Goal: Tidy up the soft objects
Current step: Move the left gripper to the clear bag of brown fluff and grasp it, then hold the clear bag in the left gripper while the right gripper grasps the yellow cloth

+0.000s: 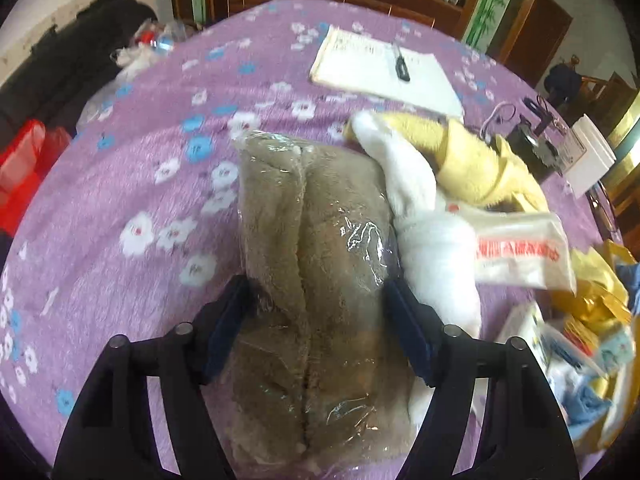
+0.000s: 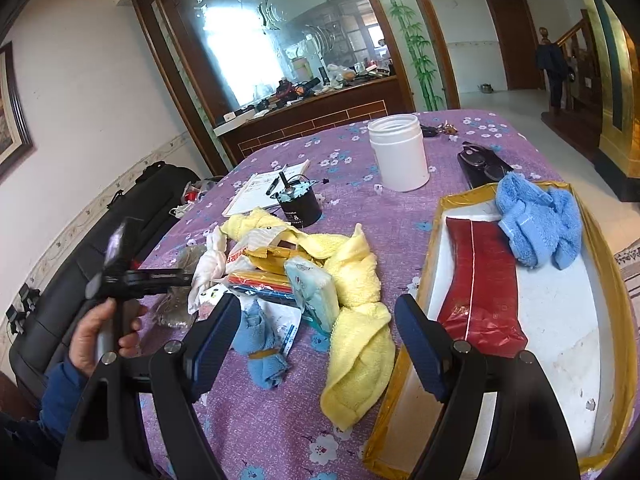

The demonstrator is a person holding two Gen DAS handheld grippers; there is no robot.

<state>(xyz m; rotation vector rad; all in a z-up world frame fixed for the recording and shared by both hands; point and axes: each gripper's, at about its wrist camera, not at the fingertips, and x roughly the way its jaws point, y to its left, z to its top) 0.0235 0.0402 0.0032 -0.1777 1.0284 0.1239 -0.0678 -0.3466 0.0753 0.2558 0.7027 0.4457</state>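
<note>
In the left wrist view my left gripper [image 1: 316, 312] is shut on a brown plush towel wrapped in clear plastic [image 1: 312, 240], with a finger on each side of it, just over the purple flowered tablecloth [image 1: 140, 168]. A white cloth [image 1: 424, 220] and a yellow towel [image 1: 472, 160] lie to its right. In the right wrist view my right gripper [image 2: 316, 320] is open and empty above a yellow towel [image 2: 356, 312] and a small blue cloth [image 2: 260, 344]. A gold-rimmed box [image 2: 560, 328] at the right holds a blue towel [image 2: 536, 224] and a red packet [image 2: 480, 280].
A white jar [image 2: 398, 152], a black cup [image 2: 298, 204], papers with a pen [image 1: 384, 68], a tissue pack [image 2: 312, 284] and plastic packets [image 1: 520, 248] crowd the table. A black sofa [image 2: 120, 216] stands at the left. The person's hand [image 2: 104, 332] holds the left gripper.
</note>
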